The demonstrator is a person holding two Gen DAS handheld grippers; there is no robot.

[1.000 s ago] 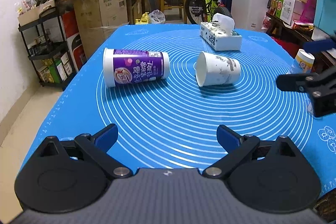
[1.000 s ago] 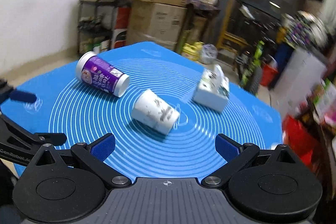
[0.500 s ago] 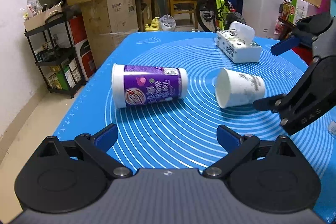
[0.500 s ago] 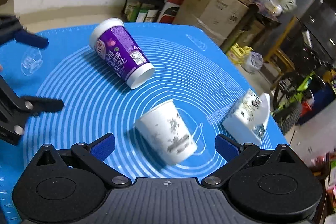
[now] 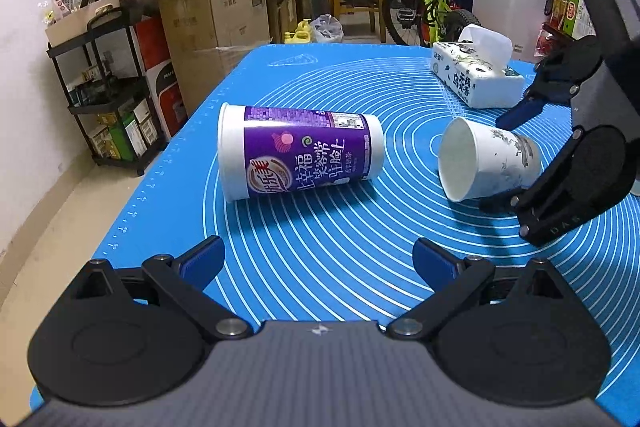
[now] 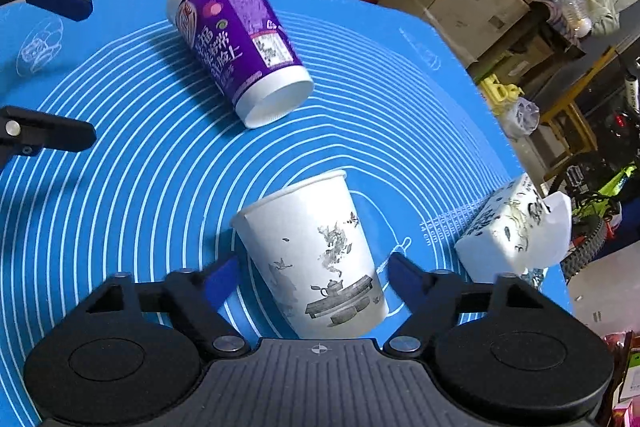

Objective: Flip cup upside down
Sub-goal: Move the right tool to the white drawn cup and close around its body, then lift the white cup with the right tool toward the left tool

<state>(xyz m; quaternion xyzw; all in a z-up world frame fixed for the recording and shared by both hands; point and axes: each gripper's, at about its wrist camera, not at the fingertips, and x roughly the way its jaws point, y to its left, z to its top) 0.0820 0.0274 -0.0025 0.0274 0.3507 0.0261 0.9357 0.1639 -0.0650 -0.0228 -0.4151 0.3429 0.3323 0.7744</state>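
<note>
Fingers of right gripper (image 6: 310, 277) spread open astride the fallen paper cup (image 6: 316, 259); a hard or off-centre squeeze could crush it or roll it away.

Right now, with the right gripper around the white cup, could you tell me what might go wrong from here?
1. The white paper cup lies on its side between the open right gripper; a hard squeeze may crush its thin wall.
2. It could roll on the blue mat before the fingers close.
3. Swinging it upright may knock the purple cup or the tissue box close by.
</note>
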